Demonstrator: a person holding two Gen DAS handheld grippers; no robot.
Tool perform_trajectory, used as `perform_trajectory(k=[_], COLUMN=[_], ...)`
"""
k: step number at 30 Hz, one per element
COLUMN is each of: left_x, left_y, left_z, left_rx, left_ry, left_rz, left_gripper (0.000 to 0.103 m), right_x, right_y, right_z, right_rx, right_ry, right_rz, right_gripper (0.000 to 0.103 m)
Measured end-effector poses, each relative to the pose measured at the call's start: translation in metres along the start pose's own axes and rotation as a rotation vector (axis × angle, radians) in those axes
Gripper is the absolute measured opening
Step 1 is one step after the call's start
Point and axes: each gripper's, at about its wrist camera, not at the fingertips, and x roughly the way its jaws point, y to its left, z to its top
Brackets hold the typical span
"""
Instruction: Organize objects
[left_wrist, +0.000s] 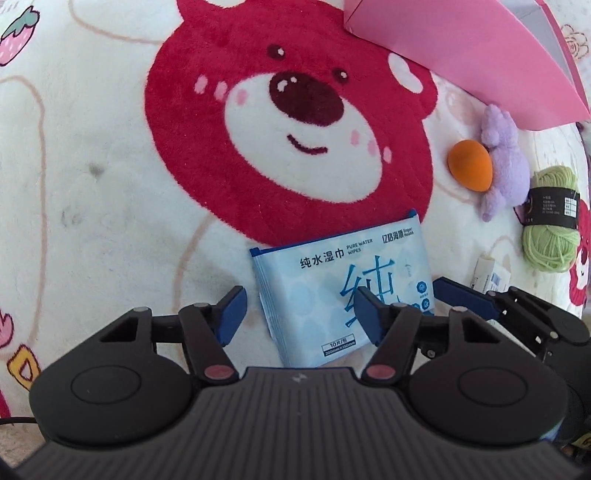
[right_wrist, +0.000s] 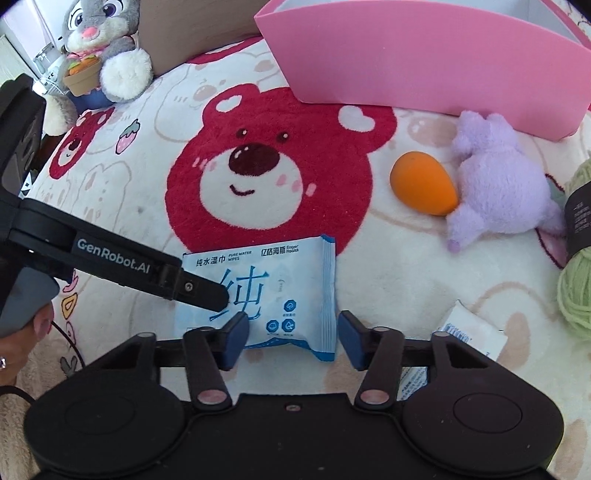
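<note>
Between the two claws, on a plush bear-print blanket (right_wrist: 122, 221), lies a pale blue wipes pack (right_wrist: 291, 280) printed "PURE WATER WIPES" beside Chinese characters. The left claw (left_wrist: 299, 310) straddles the pack's left part, one blue pad on its face; the right claw (right_wrist: 293, 338) straddles its right end. Both stand partly apart, and no firm clamp shows. The left claw's arm reads "GenRobot.AI". Farther off sit an orange egg (right_wrist: 424, 184), a purple plush (right_wrist: 506, 184), green yarn (left_wrist: 550, 218) and a pink box (right_wrist: 424, 62).
</note>
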Motion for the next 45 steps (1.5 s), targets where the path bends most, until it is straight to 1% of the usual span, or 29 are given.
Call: perform_trajectory(k=[2,6,9,10,11,13,15,17,22,24,27,29,37,45], left_x=[0.000,0.001,0.002,0.001,0.002,0.000,-0.002,-0.004,-0.007,-0.008,-0.012,-0.014,-0.023,-0.038], left_y=[-0.001,-0.006,-0.009,-0.012,-0.014,-0.020,-0.026,-0.029,-0.035,-0.036,-0.029,-0.026,-0.031,-0.031], left_z=[-0.001,-0.006,-0.008,-0.009,-0.010,-0.011,-0.012,-0.012,-0.008,-0.006,-0.006,-0.005,-0.007,-0.007], left_rx=[-0.007,-0.020,-0.031,-0.025,-0.012,0.003,0.032,0.050,0.086,0.090,0.065,0.048,0.060,0.074], left_ry=[-0.006,-0.025,-0.043,-0.049,-0.047,-0.059,-0.074,-0.087,-0.103,-0.104,-0.096,-0.096,-0.131,-0.175], left_rz=[0.001,0.015,0.018,0.008,-0.009,-0.022,-0.012,-0.008,0.013,0.013,-0.010,-0.022,-0.033,-0.070], left_gripper=[0.063,0.063,0.063,0.062,0.055,0.049,0.049,0.049,0.049,0.047,0.042,0.040,0.038,0.038], right_x=[0.002,0.007,0.009,0.010,0.010,0.010,0.008,0.006,0.004,0.005,0.006,0.006,0.004,-0.010], right_y=[-0.001,-0.003,-0.002,-0.001,-0.001,0.001,0.002,0.004,0.004,0.004,0.003,0.001,0.000,0.005], right_z=[0.000,0.001,0.001,0.001,0.000,0.000,-0.001,-0.002,-0.003,-0.002,-0.002,-0.003,-0.002,-0.001], right_rx=[0.002,0.021,0.020,0.014,0.008,0.001,-0.007,-0.016,-0.014,-0.009,0.002,0.011,0.026,0.005], right_ry=[0.003,0.016,0.018,0.017,0.016,0.012,0.008,0.005,0.001,0.002,0.000,-0.002,-0.008,-0.051], right_rz=[-0.006,-0.004,-0.013,-0.017,-0.020,-0.020,-0.003,-0.006,-0.007,-0.016,-0.014,-0.001,0.017,0.008], right_gripper=[0.048,0.045,0.045,0.045,0.045,0.044,0.037,0.036,0.035,0.035,0.035,0.039,0.039,0.040])
